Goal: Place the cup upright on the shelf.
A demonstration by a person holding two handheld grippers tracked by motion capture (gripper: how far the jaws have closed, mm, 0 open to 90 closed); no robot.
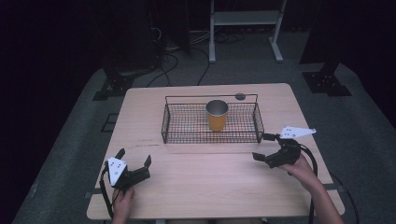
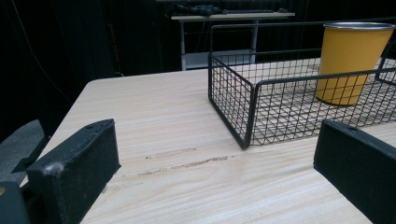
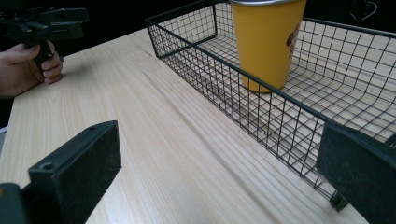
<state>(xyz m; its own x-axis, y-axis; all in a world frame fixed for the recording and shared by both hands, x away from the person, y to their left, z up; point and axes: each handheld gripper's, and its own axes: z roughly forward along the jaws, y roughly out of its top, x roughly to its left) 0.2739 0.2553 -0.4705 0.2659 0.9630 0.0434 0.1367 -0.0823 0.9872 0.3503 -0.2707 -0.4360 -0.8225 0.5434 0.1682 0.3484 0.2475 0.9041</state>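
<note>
High view, yellow cup (image 1: pixel 217 116) upright in wire basket (image 1: pixel 187 123), mouth up, both tools (image 1: pixel 134 157) (image 1: pixel 264 147) wide open, empty.

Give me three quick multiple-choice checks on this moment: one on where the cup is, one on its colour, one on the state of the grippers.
1. Where does the yellow metal cup stand?
A. On the bare wooden table, left of the basket
B. Inside the black wire basket
C. Between the right gripper's jaws

2. What colour is the cup's outside wall?
A. Yellow
B. Blue
C. White

3. How are the left gripper and the right gripper?
A. Both shut on the cup
B. Left open, right shut on the basket rim
C. Both open and holding nothing

Answers: B, the high view shows the cup upright on the mesh floor within the basket walls. A, its side is yellow in both gripper views, with a bare metal rim. C, each gripper view shows its jaws wide apart above the light wooden table, with nothing between them.
</note>
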